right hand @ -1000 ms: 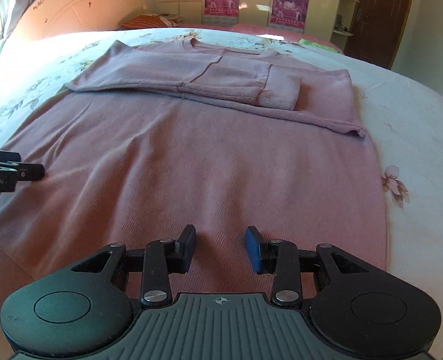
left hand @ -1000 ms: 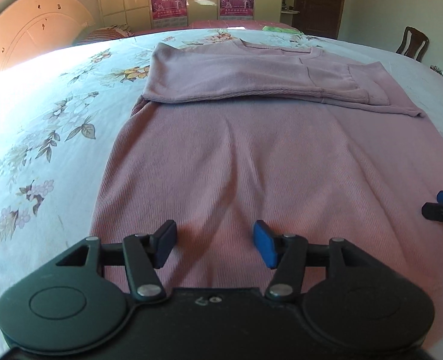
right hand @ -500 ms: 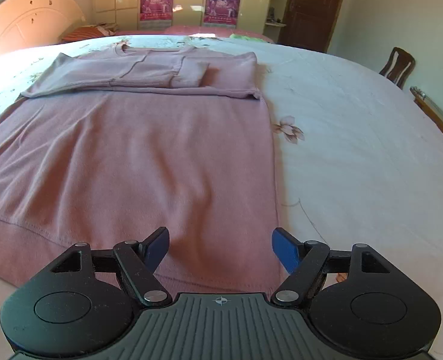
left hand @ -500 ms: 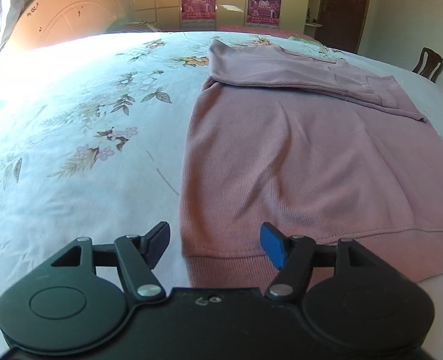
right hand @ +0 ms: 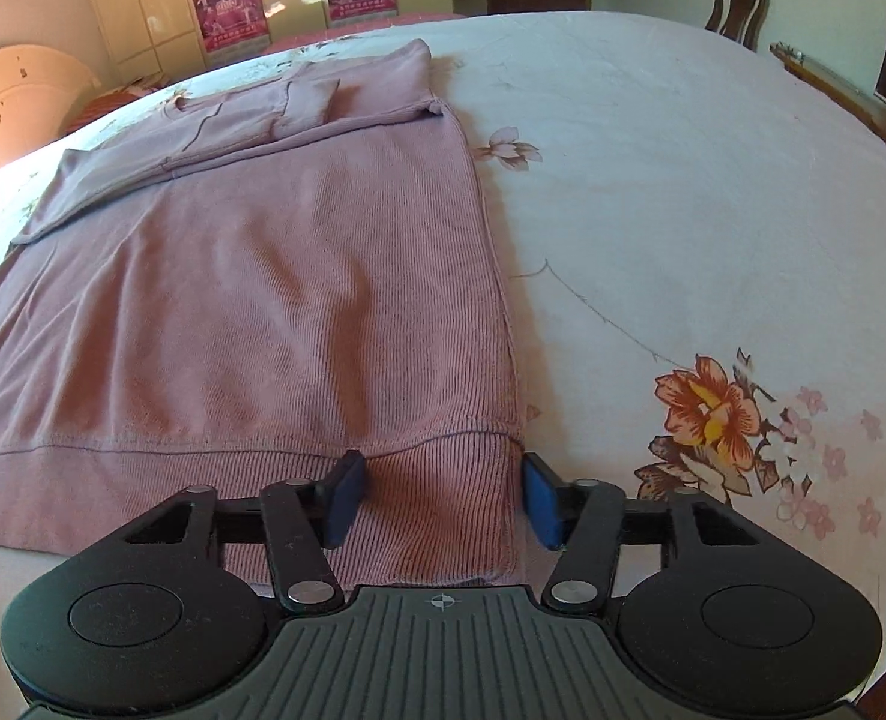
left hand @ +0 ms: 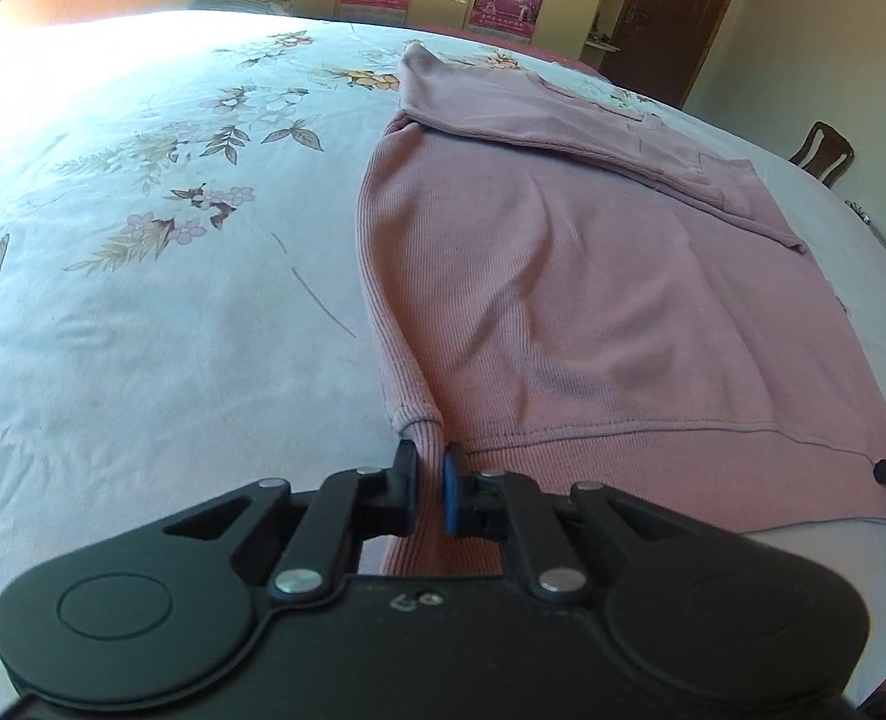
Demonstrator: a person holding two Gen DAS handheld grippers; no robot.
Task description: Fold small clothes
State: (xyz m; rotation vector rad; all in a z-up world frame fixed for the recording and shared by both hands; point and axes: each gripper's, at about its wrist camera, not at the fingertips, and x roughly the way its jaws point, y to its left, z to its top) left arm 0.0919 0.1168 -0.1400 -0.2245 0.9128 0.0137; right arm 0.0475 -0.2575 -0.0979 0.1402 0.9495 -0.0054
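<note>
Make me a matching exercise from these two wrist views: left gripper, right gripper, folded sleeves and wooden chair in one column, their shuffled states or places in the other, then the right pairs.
Things:
1. left gripper
2. right gripper
3. folded sleeves
4. wooden chair

States or places:
A. beyond the far edge of the bed
B. open, astride the hem corner of the pink sweater
C. laid across the sweater's upper part
D. shut on the other hem corner

Pairs: 1-D, 2-B, 3-C, 4-A
</note>
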